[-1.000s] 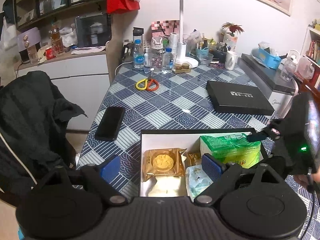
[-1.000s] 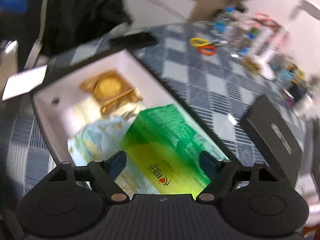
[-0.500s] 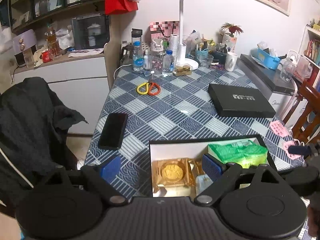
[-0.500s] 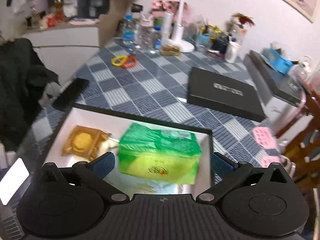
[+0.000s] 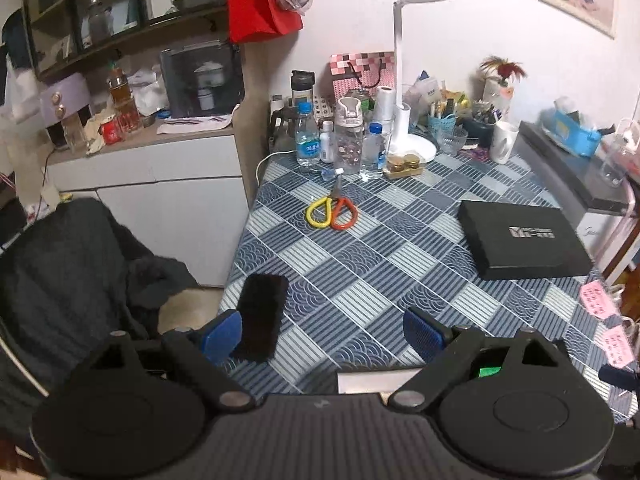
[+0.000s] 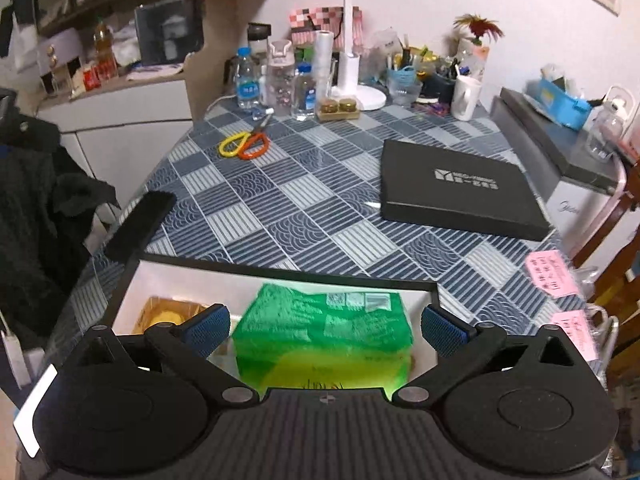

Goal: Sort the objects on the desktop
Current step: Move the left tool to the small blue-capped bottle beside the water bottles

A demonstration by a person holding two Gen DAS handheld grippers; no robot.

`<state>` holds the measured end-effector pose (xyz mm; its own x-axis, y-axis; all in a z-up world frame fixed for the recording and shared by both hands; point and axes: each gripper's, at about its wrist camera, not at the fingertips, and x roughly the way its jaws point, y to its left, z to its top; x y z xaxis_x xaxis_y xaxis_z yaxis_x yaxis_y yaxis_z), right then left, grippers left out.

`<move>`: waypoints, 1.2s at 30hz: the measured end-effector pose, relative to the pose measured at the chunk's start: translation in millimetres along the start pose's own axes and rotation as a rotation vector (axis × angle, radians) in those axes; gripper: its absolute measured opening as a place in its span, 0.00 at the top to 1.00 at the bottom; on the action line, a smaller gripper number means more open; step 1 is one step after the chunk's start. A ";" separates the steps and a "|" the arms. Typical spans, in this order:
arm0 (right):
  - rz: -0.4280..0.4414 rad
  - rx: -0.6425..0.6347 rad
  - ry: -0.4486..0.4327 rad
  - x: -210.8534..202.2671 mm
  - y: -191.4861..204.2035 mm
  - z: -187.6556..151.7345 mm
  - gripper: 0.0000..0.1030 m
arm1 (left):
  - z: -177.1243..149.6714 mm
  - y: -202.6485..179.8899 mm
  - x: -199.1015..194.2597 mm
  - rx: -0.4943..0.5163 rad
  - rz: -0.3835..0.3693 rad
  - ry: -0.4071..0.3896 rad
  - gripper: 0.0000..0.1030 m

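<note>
While both grippers are held level above the near edge of the table (image 5: 360,264), their jaws are seen spread wide with nothing between the pads. From the right wrist view, the right gripper (image 6: 325,330) is poised over the white-lined open box (image 6: 280,270), and its blue pads (image 6: 206,330) stand apart on either side of the green packet (image 6: 324,328) without touching it. That packet lies inside the box toward its right half, and a gold-wrapped pastry (image 6: 164,314) is seen in the left half, partly hidden behind the left finger. From the left wrist view, the left gripper (image 5: 322,332) is held further left and points along the checked tablecloth; only a sliver of the box rim (image 5: 360,380) and a green patch are seen under its right finger. A black phone (image 5: 262,316) lies just beside the left pad at the table's left edge. Further off, yellow and orange scissors (image 5: 332,212) lie near the bottles, and a black box lid (image 5: 524,240) rests toward the far right, well apart from the open box.
</note>
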<state>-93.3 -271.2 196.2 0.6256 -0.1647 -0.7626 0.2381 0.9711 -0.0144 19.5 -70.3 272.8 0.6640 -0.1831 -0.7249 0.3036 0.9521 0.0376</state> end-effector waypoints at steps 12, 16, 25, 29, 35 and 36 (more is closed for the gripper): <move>0.016 0.062 -0.032 12.7 -4.1 19.0 0.00 | 94.7 8.4 67.0 -0.002 -0.027 -0.029 0.00; -0.012 0.091 -0.031 19.6 1.6 21.1 0.00 | 128.8 12.1 100.7 0.015 -0.019 -0.036 0.00; -0.084 0.097 -0.035 41.8 22.2 38.6 0.00 | 185.1 13.0 185.0 0.101 0.007 -0.055 0.00; -0.107 0.099 -0.030 53.7 27.4 47.3 0.00 | 205.8 11.1 226.6 0.128 0.026 -0.051 0.00; -0.125 0.116 -0.013 74.3 32.1 58.0 0.00 | 227.9 17.8 288.6 0.117 0.021 -0.018 0.00; -0.129 0.117 -0.009 78.0 33.0 59.3 0.00 | 230.6 19.1 298.1 0.111 0.014 -0.013 0.00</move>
<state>7.4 -262.2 174.6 0.5908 -0.2888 -0.7534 0.4015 0.9152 -0.0360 380.8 -163.2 216.1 0.6773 -0.1734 -0.7150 0.3676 0.9216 0.1247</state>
